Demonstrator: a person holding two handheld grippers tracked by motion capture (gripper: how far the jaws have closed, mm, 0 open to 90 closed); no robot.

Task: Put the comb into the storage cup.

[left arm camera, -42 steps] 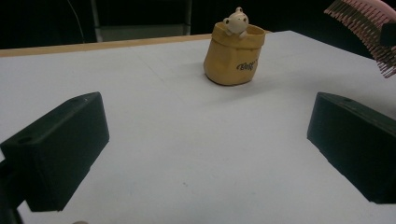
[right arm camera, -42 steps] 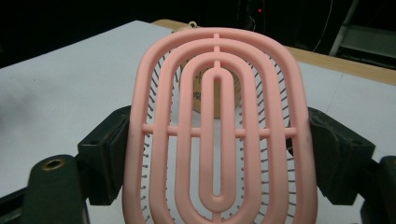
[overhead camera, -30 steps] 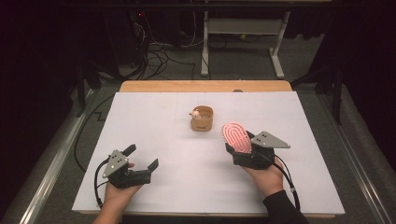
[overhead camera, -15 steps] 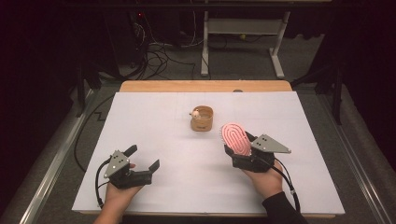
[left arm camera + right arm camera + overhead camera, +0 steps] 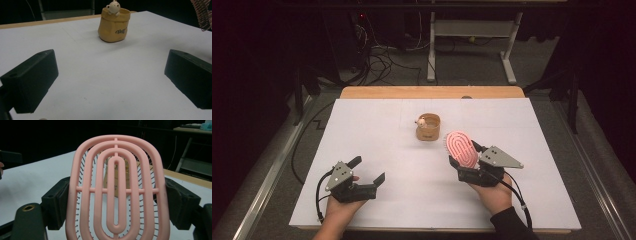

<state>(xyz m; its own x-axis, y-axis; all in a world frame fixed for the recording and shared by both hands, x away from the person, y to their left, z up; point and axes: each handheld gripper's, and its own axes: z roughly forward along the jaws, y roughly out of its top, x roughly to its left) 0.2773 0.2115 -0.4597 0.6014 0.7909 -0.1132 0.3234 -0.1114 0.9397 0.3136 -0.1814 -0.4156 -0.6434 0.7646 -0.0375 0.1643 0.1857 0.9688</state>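
This looks like a lab or recording room rather than a home. A wooden table (image 5: 432,92) covered with a plain white sheet (image 5: 377,145) stands in a dark room. Beyond it, at twelve o'clock, loose black cables (image 5: 382,62) tangle across a grey floor (image 5: 472,70), and the white metal legs of a desk frame (image 5: 472,35) stand at one o'clock.

A small tan pot (image 5: 428,127) stands on the white-covered table (image 5: 377,125).
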